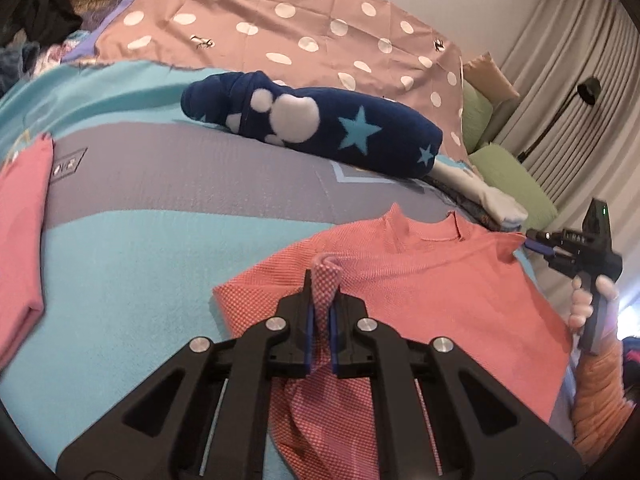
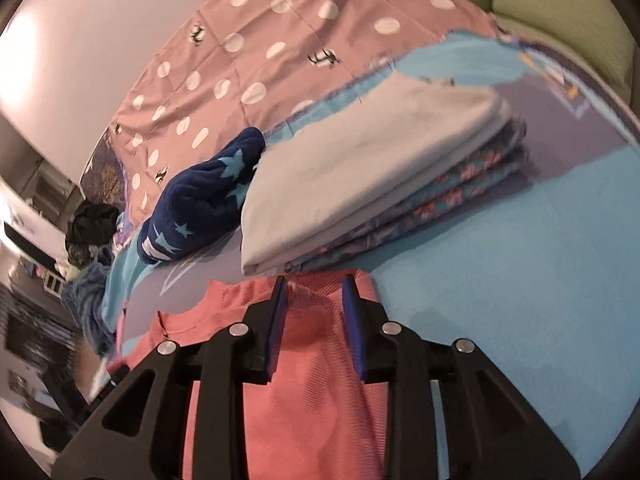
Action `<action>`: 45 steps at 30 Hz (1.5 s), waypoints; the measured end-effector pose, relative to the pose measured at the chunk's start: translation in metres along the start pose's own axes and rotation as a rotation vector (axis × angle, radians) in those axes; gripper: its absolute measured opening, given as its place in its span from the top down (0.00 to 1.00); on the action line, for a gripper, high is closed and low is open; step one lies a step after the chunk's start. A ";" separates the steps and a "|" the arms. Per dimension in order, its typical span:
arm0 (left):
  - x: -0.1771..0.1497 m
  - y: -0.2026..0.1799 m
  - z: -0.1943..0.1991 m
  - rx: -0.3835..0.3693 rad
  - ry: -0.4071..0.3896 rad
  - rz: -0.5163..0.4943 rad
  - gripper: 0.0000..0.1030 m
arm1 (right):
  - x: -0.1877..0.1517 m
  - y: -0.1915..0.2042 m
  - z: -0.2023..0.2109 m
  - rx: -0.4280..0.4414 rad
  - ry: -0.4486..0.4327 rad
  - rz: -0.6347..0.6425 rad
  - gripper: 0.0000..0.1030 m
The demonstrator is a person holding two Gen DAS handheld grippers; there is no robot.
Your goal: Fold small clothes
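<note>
The left gripper (image 1: 321, 298) pinched a fold of the coral top (image 1: 420, 280); only the right wrist view showed the right gripper (image 2: 314, 292) released, astride the top's edge beside a folded stack (image 2: 360, 184).

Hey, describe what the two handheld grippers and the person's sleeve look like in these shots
Both grippers are matte black plastic linkages with round silver pivot pins and blue pads lining the inner faces of the fingers. The left gripper and right gripper look alike. From the left wrist view, the right one has a black handle and a small green light on top. The person's sleeve is orange and ribbed.
</note>
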State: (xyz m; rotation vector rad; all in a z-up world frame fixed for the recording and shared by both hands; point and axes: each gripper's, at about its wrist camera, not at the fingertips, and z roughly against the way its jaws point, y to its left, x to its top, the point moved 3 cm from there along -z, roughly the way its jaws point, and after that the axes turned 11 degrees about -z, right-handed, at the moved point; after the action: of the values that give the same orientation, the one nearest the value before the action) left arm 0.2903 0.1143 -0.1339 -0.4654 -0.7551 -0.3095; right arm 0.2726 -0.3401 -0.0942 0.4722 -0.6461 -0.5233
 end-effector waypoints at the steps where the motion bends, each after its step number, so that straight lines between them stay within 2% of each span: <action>1: 0.000 0.002 0.000 -0.002 -0.004 0.009 0.94 | -0.002 0.002 0.000 0.009 0.024 0.037 0.68; 8: 0.001 -0.001 -0.001 0.003 -0.010 0.003 0.94 | -0.016 0.011 -0.021 0.014 0.133 0.219 0.67; 11: 0.002 -0.002 0.002 0.011 -0.024 -0.002 0.94 | -0.015 0.013 -0.036 -0.035 0.133 0.242 0.69; 12: 0.004 -0.004 0.005 0.016 -0.034 -0.011 0.95 | -0.013 0.013 -0.040 -0.046 0.131 0.240 0.93; 13: 0.006 -0.008 0.010 0.027 -0.046 -0.030 0.95 | -0.012 0.014 -0.039 -0.047 0.126 0.226 0.98; 18: 0.022 -0.030 0.038 0.040 -0.121 -0.096 0.96 | -0.006 0.028 0.013 0.043 -0.039 0.215 0.99; 20: 0.030 -0.036 0.038 0.070 -0.137 -0.142 0.96 | 0.000 0.030 0.019 0.017 -0.087 0.229 1.00; 22: 0.035 -0.033 0.028 0.101 -0.118 -0.152 0.95 | 0.004 0.027 0.006 -0.050 -0.093 0.249 1.00; 25: 0.032 -0.016 -0.002 0.147 -0.045 -0.134 0.92 | 0.000 0.009 -0.024 -0.109 -0.006 0.212 0.99; 27: 0.020 0.000 -0.017 0.158 0.036 -0.077 0.90 | -0.006 0.001 -0.022 -0.118 0.005 0.186 0.97; 28: 0.017 0.004 -0.014 0.147 0.037 -0.049 0.88 | -0.009 -0.002 -0.014 -0.105 0.000 0.179 0.97; 31: 0.013 0.005 0.021 0.147 -0.025 -0.038 0.79 | -0.020 -0.015 0.024 -0.073 -0.011 0.177 0.94; 33: 0.006 0.001 0.048 0.141 -0.057 -0.032 0.66 | -0.036 -0.027 0.055 -0.052 -0.020 0.178 0.87; 36: -0.021 -0.010 0.091 0.114 -0.090 -0.008 0.57 | -0.065 -0.048 0.092 -0.018 -0.014 0.162 0.82; 40: -0.070 -0.029 0.125 0.073 -0.048 0.037 0.55 | -0.120 -0.073 0.119 0.027 0.036 0.152 0.82; 45: -0.122 -0.055 0.146 0.033 0.033 0.047 0.55 | -0.159 -0.067 0.112 0.001 0.091 0.251 0.82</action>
State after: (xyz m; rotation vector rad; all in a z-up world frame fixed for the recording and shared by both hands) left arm 0.0972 0.1535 -0.1127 -0.4452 -0.7155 -0.2601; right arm 0.0692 -0.3258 -0.1225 0.4061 -0.6075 -0.2621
